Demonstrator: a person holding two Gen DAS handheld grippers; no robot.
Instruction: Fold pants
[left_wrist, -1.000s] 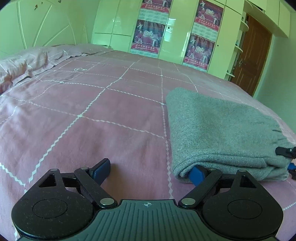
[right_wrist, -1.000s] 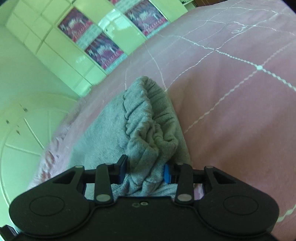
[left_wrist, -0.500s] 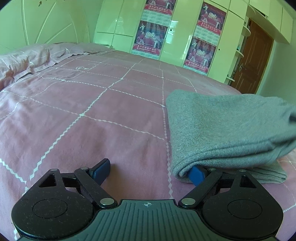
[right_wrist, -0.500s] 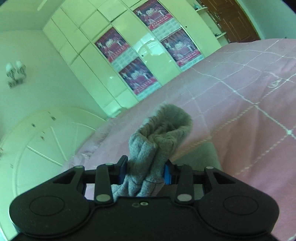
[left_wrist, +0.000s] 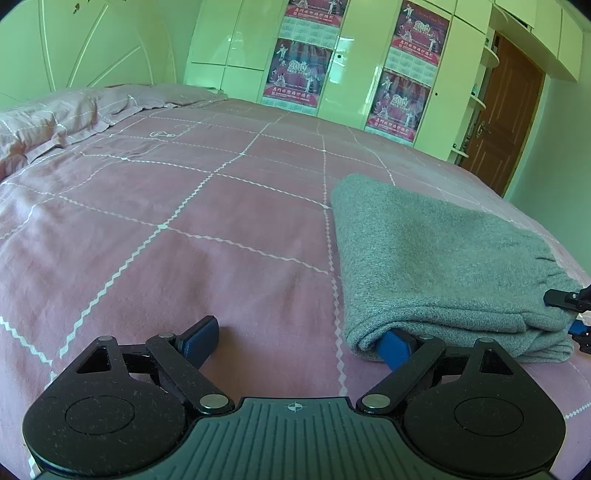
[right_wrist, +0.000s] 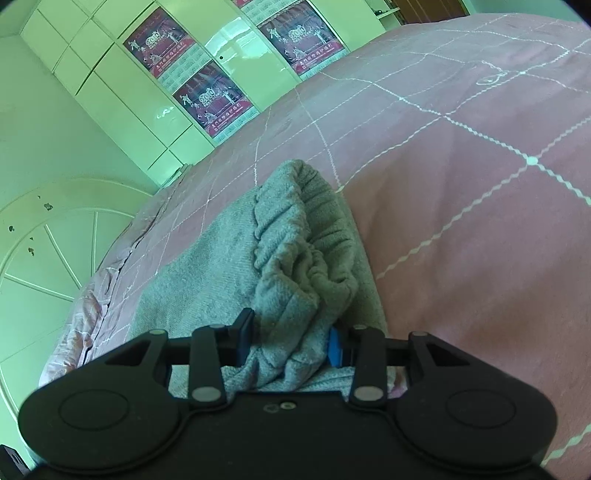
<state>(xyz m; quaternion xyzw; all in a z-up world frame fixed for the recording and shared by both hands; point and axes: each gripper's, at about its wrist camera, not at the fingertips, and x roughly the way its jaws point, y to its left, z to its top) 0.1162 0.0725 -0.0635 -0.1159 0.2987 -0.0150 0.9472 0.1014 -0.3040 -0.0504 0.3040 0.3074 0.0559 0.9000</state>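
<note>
Tightly clamped in the right gripper (right_wrist: 290, 345) is the gathered waistband of grey pants (left_wrist: 436, 258), folded on a pink checked bedspread (left_wrist: 184, 229). Spread wide, the left gripper (left_wrist: 295, 338) is tucked one finger under the fold.

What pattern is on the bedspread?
Pink bedspread with a white zigzag-line grid; clearest in the left wrist view.
</note>
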